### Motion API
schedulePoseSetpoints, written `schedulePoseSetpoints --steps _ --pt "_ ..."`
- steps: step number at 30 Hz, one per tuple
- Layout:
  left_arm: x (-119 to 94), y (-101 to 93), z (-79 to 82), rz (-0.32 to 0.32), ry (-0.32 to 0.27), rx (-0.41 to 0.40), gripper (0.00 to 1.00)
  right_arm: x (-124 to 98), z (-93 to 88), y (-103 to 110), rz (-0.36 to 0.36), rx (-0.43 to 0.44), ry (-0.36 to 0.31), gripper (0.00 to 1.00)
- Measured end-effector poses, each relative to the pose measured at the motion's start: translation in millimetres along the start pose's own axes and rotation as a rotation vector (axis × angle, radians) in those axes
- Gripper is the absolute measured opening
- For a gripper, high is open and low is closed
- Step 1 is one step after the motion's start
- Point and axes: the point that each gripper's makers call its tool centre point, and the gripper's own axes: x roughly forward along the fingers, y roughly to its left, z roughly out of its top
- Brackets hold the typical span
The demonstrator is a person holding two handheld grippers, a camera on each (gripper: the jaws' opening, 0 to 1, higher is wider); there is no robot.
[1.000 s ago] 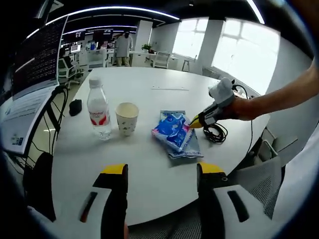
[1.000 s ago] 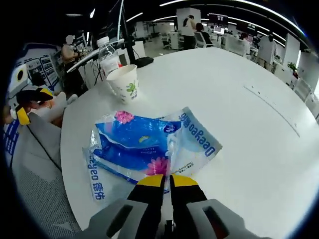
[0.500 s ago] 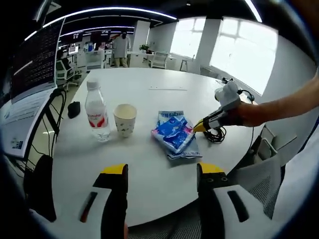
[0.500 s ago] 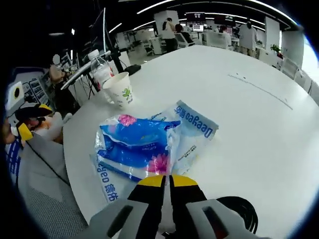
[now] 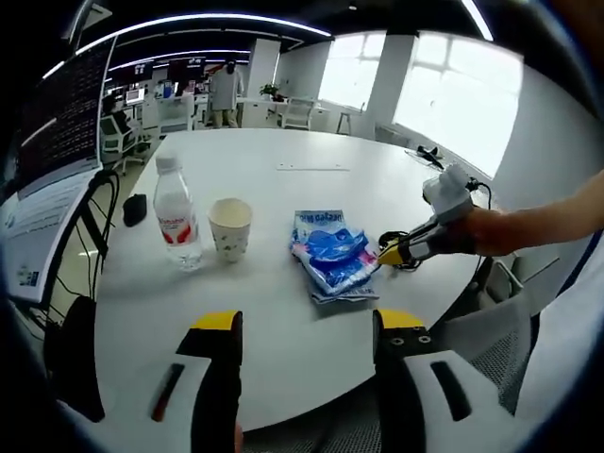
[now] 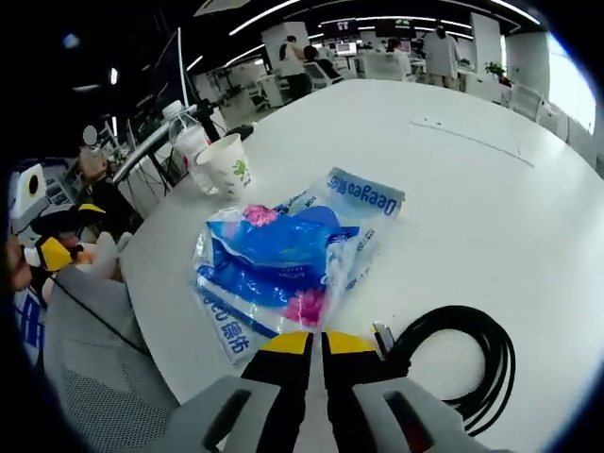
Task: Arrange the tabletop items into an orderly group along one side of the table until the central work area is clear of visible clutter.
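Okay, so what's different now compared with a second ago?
The right gripper has drawn back from the blue packs toward the table edge, jaws shut and holding nothing, and now sits beside the black cable. In the left gripper view the packs look slightly shifted that way too, though the camera moved. The bottle and cup stayed put, and the left gripper stayed open.

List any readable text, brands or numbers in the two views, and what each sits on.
"Deegeo": light-blue edge of the tissue packs, right gripper view.
Chinese characters on the packs' near edge: too warped to read.
Water bottle red label: too small to read.
Paper cup green print: a motif, no legible words.
Display board at left: text blurred.
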Motion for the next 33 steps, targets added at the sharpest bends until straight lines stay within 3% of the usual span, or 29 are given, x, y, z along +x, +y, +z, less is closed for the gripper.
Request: schedulePoseSetpoints --steps 8,13,21,33 --pt "1.6 -0.4 2.6 -0.005 -0.003 0.006 0.55 -3.9 -13.5 7.6 -0.003 0.021 0.009 0.02" --pt "0.8 -1.4 2.6 -0.007 -0.004 0.008 0.55 -8.8 -2.1 5.6 -0.005 0.047 -0.036 0.03" --pt "0.0 -5.9 -1.1 -0.011 -0.002 0.005 0.55 -10.4 14.0 0.3 -0.004 0.058 -0.050 0.11" --pt "-2.4 -3.0 -1.3 -0.003 -0.001 0.006 0.55 -4.4 19.6 -4.5 -0.006 0.082 -0.051 0.17"
